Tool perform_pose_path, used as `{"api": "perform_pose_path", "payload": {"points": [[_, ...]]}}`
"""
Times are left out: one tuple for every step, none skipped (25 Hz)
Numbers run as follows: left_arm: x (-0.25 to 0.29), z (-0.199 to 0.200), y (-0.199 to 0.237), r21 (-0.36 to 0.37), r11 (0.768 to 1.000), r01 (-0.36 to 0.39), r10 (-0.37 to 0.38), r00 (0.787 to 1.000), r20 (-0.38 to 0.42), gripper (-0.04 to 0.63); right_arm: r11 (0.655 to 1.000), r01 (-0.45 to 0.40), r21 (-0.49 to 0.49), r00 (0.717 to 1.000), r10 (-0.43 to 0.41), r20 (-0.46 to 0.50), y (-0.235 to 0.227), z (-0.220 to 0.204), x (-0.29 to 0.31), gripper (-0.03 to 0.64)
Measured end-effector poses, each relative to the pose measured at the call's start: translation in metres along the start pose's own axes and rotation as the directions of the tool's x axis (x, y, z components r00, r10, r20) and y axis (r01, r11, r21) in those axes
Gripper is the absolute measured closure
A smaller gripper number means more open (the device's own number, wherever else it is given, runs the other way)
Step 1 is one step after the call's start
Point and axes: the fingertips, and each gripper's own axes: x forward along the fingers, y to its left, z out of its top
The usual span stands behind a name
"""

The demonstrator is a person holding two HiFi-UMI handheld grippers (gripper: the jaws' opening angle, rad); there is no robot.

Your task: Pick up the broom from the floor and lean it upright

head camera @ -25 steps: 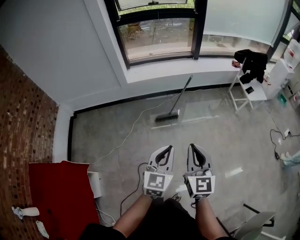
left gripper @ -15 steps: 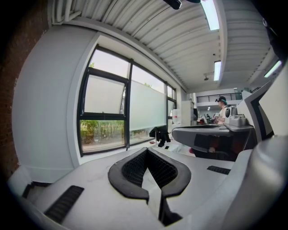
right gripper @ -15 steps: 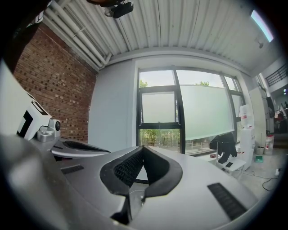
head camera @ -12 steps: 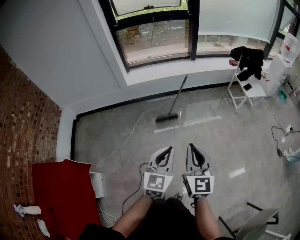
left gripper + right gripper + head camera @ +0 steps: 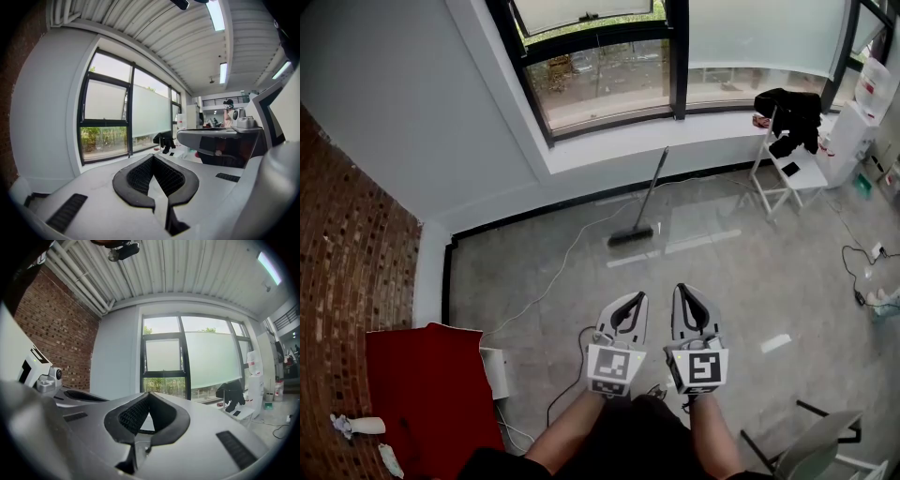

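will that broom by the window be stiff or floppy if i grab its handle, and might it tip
The broom has a thin straight handle, so it probably lifts stiff. Its dark head sits at one end, so it likely hangs bottom-heavy. On the glossy floor the head may slide when leaned.

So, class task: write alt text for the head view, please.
The left claw and right claw, both shut and empty, are held side by side above a grey floor. Ahead, a broom leans against the ledge below a large window.
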Motion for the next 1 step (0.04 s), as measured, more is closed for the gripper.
{"api": "perform_pose_path", "payload": {"points": [[0.0006,0.0003,-0.0026,0.001,1.000,0.002,-0.002,1.000,0.001,0.592,1.000,0.002,-0.001,1.000,-0.002,0.001,-0.0020,-0.0002,-0.0013,0.611]]}}
